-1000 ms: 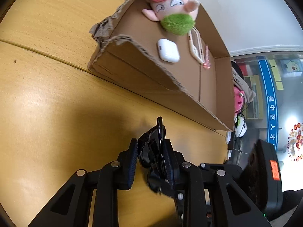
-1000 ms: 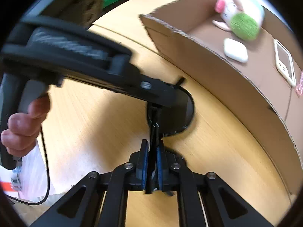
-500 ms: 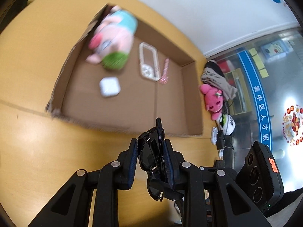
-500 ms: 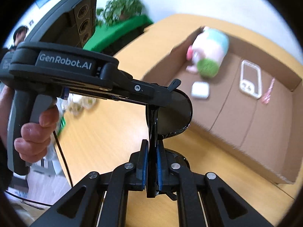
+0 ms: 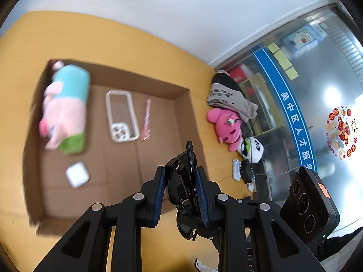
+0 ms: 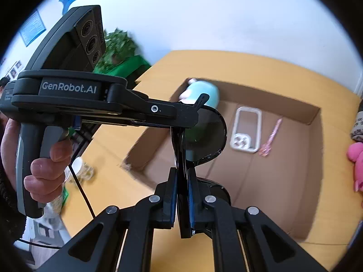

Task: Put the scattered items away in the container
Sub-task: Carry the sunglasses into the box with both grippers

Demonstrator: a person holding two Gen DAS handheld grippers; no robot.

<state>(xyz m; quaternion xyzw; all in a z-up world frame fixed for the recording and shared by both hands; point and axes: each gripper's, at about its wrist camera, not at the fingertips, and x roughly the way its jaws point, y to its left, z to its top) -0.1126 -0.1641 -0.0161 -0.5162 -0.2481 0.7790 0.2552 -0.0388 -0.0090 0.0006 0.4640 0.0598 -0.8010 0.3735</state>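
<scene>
Yellow-wood desk (image 5: 136,43), cardboard box (image 5: 181,95) near its far edge: a plush pig (image 5: 65,108), phone case (image 5: 121,115), pink strip (image 5: 146,119) and white earbud case (image 5: 77,176) already lie inside, while both the left gripper (image 5: 180,187) and right gripper (image 6: 181,192) stay clamped on black sunglasses (image 6: 204,133), carried over the box's near wall. Compared with 1 second earlier, when the pair hung low over bare desk beside the box, both grippers are higher and look down into it, release still to come.

The brown cardboard box (image 5: 179,95) sits on a honey-yellow wooden surface (image 5: 113,38) and holds a pink plush pig (image 5: 65,111) with turquoise and green patches. Beside the pig lie a white phone case (image 5: 121,115) and a white earbud case (image 5: 77,176). Glossy black sunglasses (image 6: 204,133) have dark tinted lenses; both black grippers carry blue pads (image 5: 160,192).
</scene>
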